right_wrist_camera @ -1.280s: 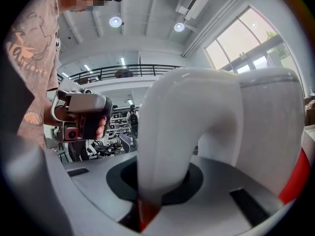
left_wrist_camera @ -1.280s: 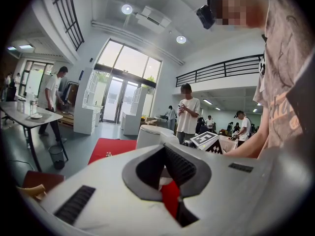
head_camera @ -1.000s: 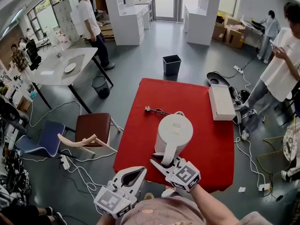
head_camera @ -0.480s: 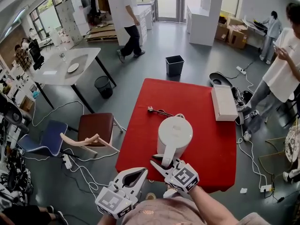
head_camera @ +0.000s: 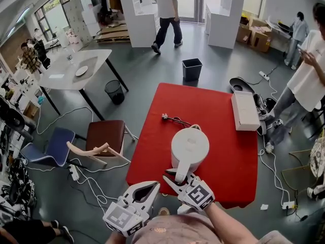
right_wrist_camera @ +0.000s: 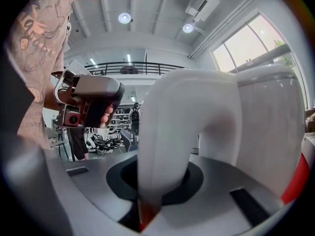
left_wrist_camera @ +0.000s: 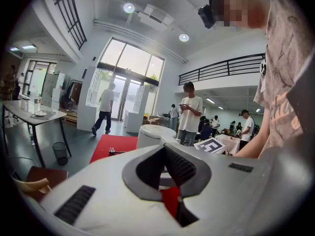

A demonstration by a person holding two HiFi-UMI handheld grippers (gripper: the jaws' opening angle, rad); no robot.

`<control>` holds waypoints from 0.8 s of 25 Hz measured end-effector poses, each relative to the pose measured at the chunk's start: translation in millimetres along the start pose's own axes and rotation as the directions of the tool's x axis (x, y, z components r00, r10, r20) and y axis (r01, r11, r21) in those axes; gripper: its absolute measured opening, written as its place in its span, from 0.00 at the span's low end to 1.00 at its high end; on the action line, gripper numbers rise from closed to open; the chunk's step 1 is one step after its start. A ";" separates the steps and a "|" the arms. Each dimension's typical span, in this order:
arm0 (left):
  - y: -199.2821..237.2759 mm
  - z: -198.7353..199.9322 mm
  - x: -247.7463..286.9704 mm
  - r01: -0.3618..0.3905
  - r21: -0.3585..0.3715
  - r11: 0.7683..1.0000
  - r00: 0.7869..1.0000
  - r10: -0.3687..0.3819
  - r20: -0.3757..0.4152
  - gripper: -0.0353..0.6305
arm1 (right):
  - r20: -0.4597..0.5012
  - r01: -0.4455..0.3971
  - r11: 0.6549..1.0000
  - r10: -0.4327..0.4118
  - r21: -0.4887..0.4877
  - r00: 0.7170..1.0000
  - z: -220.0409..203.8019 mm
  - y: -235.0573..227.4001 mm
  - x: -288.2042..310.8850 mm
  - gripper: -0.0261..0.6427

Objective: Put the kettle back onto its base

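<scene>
1. On the red table (head_camera: 203, 103), head view: the kettle (head_camera: 189, 145) stands upright near the table's middle, towards its near edge. A plug and cord (head_camera: 167, 118) lie on the table beyond it, and the cord runs in under the kettle's far side. No separate base shows on the table, so it probably lies beneath the kettle. Whether the kettle is fully seated cannot be told.
2. Same view: the right gripper (head_camera: 175, 176) reaches in over the table's near edge and grips the kettle's handle. The left gripper (head_camera: 152, 186) hangs just off that edge, tips together and empty.
3. Left gripper view: the jaws meet at the tips with nothing between them. The table shows through the gap between their pads.
4. Right gripper view: the jaws are clamped on the white handle (right_wrist_camera: 170, 132), low on its loop.
5. Judgement on the step: keep the kettle upright and lower it squarely so that it settles flat. Release only once it sits without rocking, and keep it off the cord.
6. Containers: the kettle's lid is closed, so its contents are unseen. The white box (head_camera: 245, 111) at the table's right edge is shut. The black bin (head_camera: 192, 69) on the floor beyond the table's far edge shows a dark interior, contents undetermined.
</scene>
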State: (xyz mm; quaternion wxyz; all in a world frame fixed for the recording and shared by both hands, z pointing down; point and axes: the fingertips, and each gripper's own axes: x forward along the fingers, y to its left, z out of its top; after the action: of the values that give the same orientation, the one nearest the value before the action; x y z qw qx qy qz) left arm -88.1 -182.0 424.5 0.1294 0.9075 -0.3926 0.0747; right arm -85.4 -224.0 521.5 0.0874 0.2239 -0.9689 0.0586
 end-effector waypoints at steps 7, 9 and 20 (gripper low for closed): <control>-2.8 -1.1 0.5 0.004 0.012 1.000 1.000 -0.004 0.017 0.06 | 0.010 0.003 1.000 -0.003 -0.003 1.000 -4.2 1.3 0.6 0.15; -3.7 -3.7 -0.4 0.007 0.013 1.000 1.000 -0.007 0.019 0.06 | 0.004 0.006 1.000 -0.006 0.001 1.000 -5.4 1.8 1.0 0.15; -10.0 -1.9 -5.1 0.017 0.006 1.000 1.000 -0.017 0.025 0.06 | -0.087 0.048 0.999 -0.046 0.021 0.995 -14.4 2.1 -2.6 0.43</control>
State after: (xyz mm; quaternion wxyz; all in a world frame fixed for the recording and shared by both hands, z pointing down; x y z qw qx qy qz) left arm -84.3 -171.3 423.3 0.1227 0.9120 -0.3863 0.0632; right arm -81.9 -218.8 534.9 0.1282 0.2449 -0.9579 0.0772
